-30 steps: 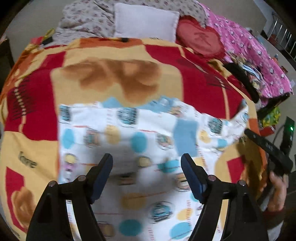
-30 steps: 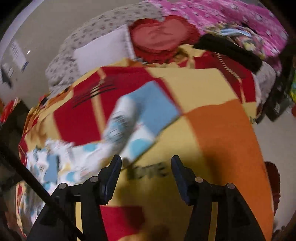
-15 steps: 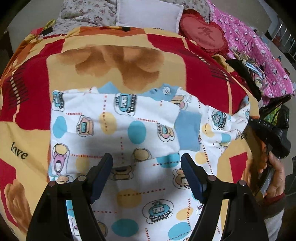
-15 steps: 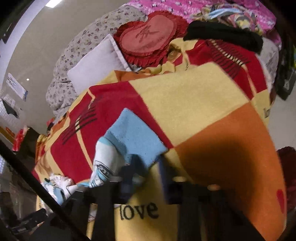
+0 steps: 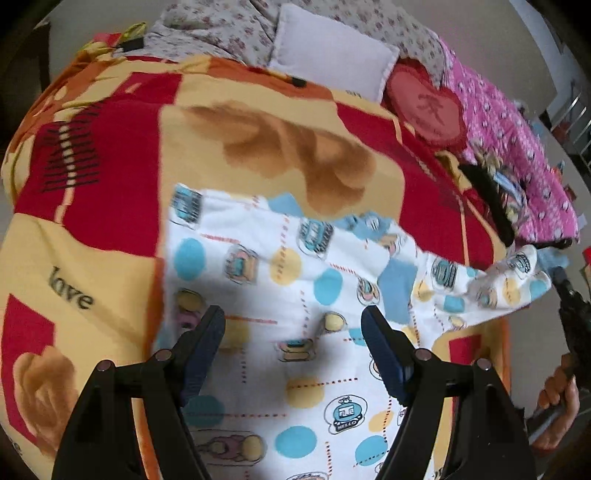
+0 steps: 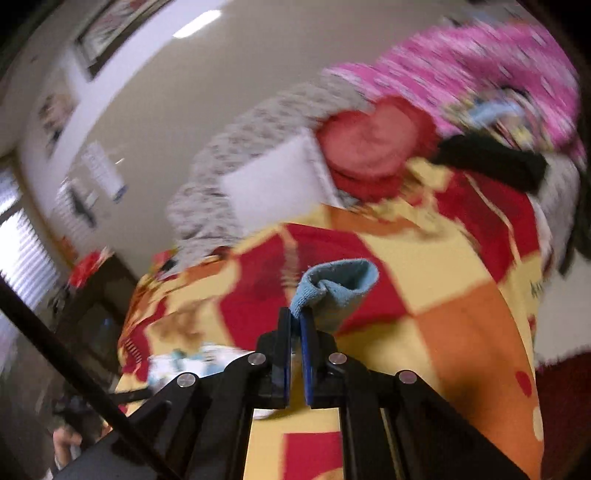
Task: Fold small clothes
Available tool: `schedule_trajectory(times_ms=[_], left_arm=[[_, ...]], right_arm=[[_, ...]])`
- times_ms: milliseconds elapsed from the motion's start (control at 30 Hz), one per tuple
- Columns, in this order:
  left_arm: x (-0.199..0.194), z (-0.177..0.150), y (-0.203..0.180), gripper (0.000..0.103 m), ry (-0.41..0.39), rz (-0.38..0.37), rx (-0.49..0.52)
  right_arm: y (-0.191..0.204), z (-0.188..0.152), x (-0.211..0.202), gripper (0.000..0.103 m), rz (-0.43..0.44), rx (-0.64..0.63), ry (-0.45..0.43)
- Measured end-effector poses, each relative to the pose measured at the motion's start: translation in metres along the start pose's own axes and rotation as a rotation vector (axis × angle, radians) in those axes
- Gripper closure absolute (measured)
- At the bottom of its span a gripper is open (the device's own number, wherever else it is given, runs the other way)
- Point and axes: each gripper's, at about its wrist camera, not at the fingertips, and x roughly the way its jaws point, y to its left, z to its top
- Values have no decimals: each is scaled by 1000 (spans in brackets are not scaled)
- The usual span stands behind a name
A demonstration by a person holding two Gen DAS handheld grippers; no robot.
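Note:
A small white garment (image 5: pixel 280 295) printed with blue and yellow dots and cartoon figures lies spread on a red, yellow and orange blanket (image 5: pixel 110 206). My left gripper (image 5: pixel 291 332) hovers open over its middle, nothing between the fingers. The garment's right sleeve (image 5: pixel 517 280) is lifted off the blanket toward the right edge. In the right wrist view my right gripper (image 6: pixel 295 317) is shut on the sleeve's light blue cuff (image 6: pixel 336 284), which bunches up above the closed fingers. The rest of the garment (image 6: pixel 192 360) shows only as a blurred strip low on the left.
At the head of the bed lie a white pillow (image 5: pixel 332 55), a red heart cushion (image 5: pixel 428 107), a flowered grey quilt (image 5: pixel 221 26) and a pink quilt (image 5: pixel 509 140). A black cloth (image 6: pixel 491 162) lies on the blanket's right side. A hand (image 5: pixel 557 402) grips the right tool's handle.
My right gripper closed on the blue cuff and lifted it off the blanket; the sleeve now hangs raised at the right. The left gripper shifted and rolled over the garment, still open.

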Motion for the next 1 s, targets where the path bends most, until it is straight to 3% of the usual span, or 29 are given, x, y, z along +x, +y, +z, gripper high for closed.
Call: schedule_trajectory(times_ms=[200,367,433,467,567,633,800,1000], left_arm=[[-33,9,34,27,-76,-4,-73],[-37,10,67,26,-88,15,-152],[-33,9,72,26,-72,3,-164],[-31,9,72,26,-68,-1,-158],[-26,6,66,26,-62,-7,-132],[-21,5,61,25,-50,-24,-125],[3,5,36,23,-14,-40,-64],[33,11,12,23,29,-57,-25]], right_arm=[[111,-4,25,97,168,-213,54],[187,-49,103,96,295,-293,234],[195,-67,133,84,324,-263,340],[194,-71,141,84,331,-244,363],[179,-71,134,81,314,-207,326],[162,-69,127,70,272,-190,311],[124,-78,119,70,142,-226,334],[89,-88,110,70,140,-145,351]])
